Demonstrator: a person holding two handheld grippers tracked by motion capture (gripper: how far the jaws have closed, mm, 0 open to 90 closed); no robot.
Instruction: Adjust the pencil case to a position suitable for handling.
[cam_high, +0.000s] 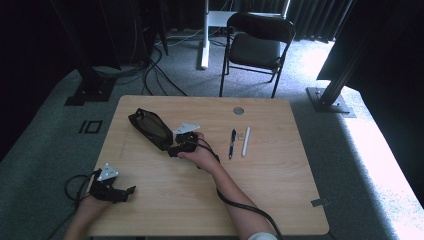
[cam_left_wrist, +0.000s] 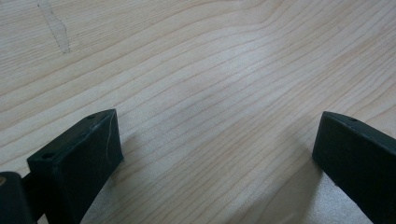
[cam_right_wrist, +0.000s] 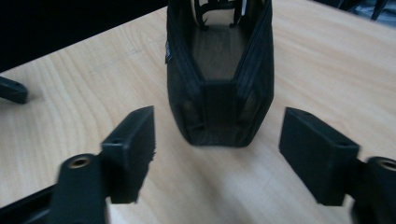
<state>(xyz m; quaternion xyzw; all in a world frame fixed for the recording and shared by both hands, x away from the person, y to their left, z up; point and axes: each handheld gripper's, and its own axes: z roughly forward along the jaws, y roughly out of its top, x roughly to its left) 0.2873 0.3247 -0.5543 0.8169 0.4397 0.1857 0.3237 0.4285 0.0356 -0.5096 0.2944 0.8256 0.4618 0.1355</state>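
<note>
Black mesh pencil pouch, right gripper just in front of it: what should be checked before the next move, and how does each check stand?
1. Black mesh pencil pouch lies open on the light wooden table: ok.
2. Right gripper lined up with the pouch's near end: ok.
3. Its jaws stand apart, pads off the pouch: ok.
4. Pouch already gripped: not ok.
5. Left gripper open over bare wood, out of the way: ok.
6. Blue pen and white pen within easy reach: cannot tell.
</note>
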